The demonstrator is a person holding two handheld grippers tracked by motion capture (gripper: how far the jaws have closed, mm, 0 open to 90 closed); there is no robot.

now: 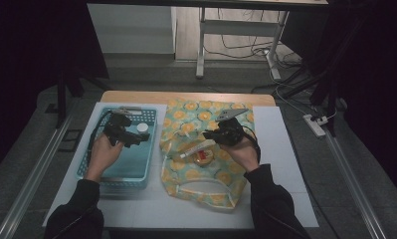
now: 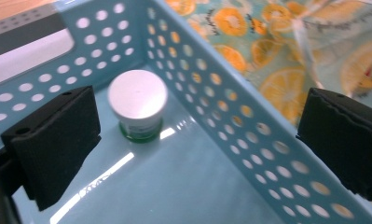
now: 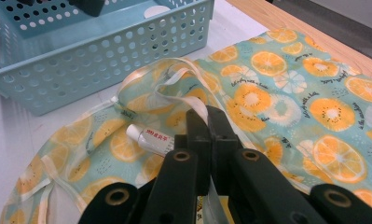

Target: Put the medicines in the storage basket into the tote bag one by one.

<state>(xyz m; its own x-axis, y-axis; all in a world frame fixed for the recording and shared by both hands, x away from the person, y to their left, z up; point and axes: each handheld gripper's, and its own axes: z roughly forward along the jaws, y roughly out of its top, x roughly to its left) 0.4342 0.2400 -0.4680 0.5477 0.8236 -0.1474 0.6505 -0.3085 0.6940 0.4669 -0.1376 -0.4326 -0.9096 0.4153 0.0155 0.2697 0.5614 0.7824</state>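
Left tongs (image 1: 129, 130): held over the light-blue perforated plastic basket (image 1: 90, 160), jaws spread wide, nothing between them; one jaw inside the basket, the other out past its wall in the left gripper view.
Small jar with white lid and green base (image 2: 138, 103): upright on the basket floor near a far corner, ahead of the open jaws, apart from both pads.
Right tongs (image 3: 207, 119): jaws pressed fully together, pinching a pale strap (image 3: 186, 100) of the orange-slice-patterned fabric bag (image 1: 196, 119) and lifting the bag mouth.
White tube with red lettering (image 3: 152, 139): lying inside the bag opening, just beside the closed jaw tips, cap end pointing toward the basket.
Round red-and-yellow item (image 1: 204, 157): visible through the bag mouth in the high view, beside the tube; too small to identify.
Bag: spread flat on the white counter (image 1: 280, 164), right of the basket, nearly touching its side wall.
Basket: on the left part of the counter, long side running away from the person.
Hands: left (image 1: 102, 154) over the basket, right (image 1: 246, 152) over the bag, dark sleeves entering from the near edge.
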